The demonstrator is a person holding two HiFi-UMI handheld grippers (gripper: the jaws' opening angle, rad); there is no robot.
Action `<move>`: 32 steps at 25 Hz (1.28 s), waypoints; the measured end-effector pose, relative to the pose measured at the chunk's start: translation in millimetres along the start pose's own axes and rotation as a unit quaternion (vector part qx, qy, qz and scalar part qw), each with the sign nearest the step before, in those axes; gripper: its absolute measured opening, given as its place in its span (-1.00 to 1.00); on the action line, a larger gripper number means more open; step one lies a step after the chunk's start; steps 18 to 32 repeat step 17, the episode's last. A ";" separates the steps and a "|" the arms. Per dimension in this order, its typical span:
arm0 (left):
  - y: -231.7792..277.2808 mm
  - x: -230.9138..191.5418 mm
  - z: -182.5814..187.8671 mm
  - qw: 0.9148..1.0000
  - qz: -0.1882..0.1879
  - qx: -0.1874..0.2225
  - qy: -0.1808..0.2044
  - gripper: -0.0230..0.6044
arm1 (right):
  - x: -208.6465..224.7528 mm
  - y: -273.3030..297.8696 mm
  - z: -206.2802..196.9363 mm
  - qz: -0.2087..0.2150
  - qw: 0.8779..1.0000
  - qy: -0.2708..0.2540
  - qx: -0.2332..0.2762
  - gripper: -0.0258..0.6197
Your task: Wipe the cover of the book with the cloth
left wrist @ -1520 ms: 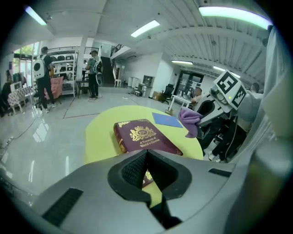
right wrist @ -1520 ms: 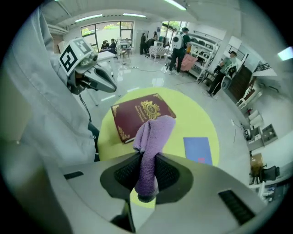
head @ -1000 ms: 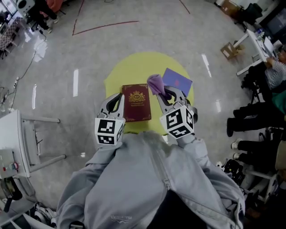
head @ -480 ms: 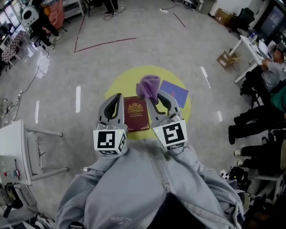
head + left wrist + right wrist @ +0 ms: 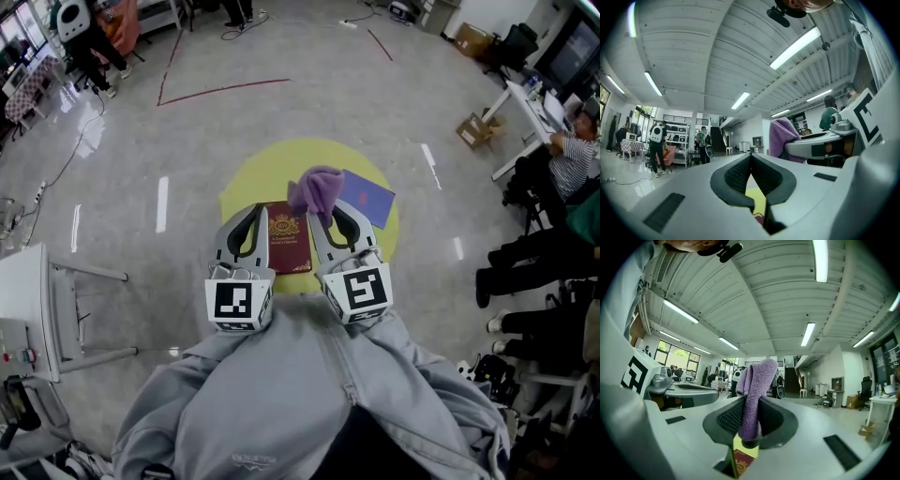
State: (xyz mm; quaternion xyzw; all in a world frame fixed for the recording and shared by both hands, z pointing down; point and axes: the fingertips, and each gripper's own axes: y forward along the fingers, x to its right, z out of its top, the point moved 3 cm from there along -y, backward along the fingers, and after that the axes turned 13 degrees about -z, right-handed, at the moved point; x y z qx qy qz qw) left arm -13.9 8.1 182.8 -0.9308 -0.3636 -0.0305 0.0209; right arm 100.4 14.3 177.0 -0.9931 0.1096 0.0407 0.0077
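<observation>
Purple cloth (image 5: 317, 190), pinched in right gripper (image 5: 327, 208), now lifted above maroon book (image 5: 284, 246); left gripper (image 5: 249, 212) jaws pressed together.

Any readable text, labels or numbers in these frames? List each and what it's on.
Nothing reads clearly.
Cover of the maroon book: gold crest and lettering, too small.
Hem of the grey jacket: small print, blurred.
The marker cubes: square code patterns, no letters.
The blue booklet: faint pink mark, illegible.

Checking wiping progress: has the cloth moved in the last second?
Yes. The cloth shifted left, from beside the book to over its far right corner.
</observation>
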 end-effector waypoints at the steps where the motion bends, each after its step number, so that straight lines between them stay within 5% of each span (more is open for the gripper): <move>1: 0.3 0.1 -1.7 1.000 0.000 -0.001 0.001 -0.87 | -0.1 0.1 0.0 0.001 1.000 -0.001 0.001 -0.66; 32: 7.1 3.0 -11.9 1.000 -0.005 -0.001 0.001 -0.87 | -0.7 0.7 -3.8 0.010 1.000 -0.011 0.006 -0.66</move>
